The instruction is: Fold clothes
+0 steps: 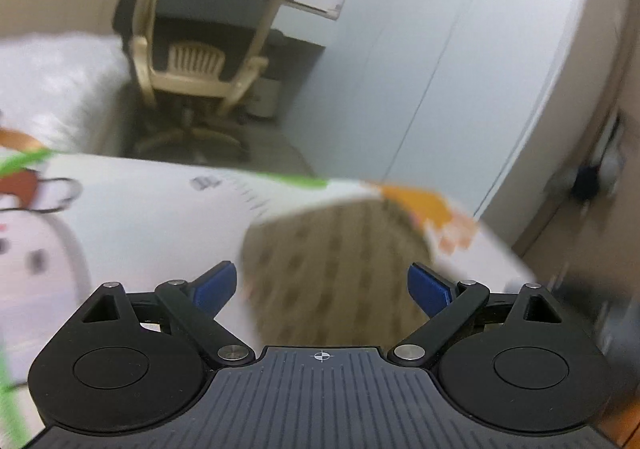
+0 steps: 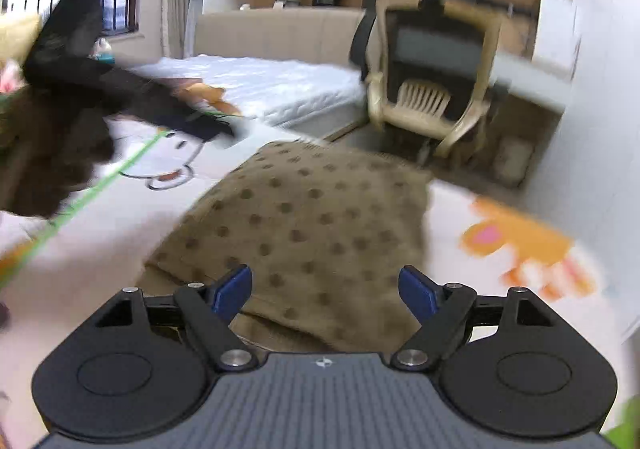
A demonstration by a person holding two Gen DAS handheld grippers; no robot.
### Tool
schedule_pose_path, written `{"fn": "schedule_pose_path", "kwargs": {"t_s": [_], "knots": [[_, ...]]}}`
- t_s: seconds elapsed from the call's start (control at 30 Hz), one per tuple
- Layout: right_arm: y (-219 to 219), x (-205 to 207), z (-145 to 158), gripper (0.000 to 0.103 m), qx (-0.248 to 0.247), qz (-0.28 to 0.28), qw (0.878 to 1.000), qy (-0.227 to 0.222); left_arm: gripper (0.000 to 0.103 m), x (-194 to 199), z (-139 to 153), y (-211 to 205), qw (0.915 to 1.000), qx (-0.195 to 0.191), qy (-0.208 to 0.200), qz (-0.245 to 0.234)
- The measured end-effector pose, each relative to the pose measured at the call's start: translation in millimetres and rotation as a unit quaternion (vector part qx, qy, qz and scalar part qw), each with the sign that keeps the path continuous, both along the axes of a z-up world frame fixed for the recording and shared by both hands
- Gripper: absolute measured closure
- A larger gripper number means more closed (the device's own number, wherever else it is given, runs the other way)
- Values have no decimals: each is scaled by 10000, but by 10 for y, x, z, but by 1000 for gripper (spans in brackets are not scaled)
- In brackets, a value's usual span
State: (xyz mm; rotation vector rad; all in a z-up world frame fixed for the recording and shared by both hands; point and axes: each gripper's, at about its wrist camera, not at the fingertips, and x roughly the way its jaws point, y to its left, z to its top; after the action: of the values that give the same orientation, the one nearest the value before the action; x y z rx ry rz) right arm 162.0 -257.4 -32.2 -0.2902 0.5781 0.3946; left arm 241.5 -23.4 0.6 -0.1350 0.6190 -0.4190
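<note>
Nearest me, my right gripper [image 2: 325, 291] hangs with blue fingers spread wide, empty, over the brown dotted garment [image 2: 304, 217]. My left gripper [image 1: 322, 289] gapes likewise above the same cloth [image 1: 332, 269]. It lies on a cartoon-printed sheet [image 2: 132, 209]. Beyond stands a beige office chair [image 2: 432, 73].

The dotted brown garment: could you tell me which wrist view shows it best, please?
The right wrist view: the brown garment spreads across the printed sheet, dots clear, most of its outline visible. The left wrist view shows only a blurred patch of it between the open fingers.
</note>
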Motion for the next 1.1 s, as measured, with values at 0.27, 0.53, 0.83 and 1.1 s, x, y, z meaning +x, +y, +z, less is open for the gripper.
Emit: {"fn": "schedule_pose_path", "kwargs": {"t_s": [0.27,0.53,0.83,1.1], "knots": [[-68,-183,-194,56,-1194,-243,9918,-386,17,-704,-228,-184,9987,426,115,-237],[-207,-136,80,64,-978,-1092,9797,-1368,12,-765,-143,-467,9964,376,-63,-753],[-659,-290,-51,40,-282,-1023,9943,35,9,-468,24,-520,9949,26,-270,-972],[-597,224,277,32,666,-807,9942,-259,8,130,-230,-605,9974,60,313,-651]]}}
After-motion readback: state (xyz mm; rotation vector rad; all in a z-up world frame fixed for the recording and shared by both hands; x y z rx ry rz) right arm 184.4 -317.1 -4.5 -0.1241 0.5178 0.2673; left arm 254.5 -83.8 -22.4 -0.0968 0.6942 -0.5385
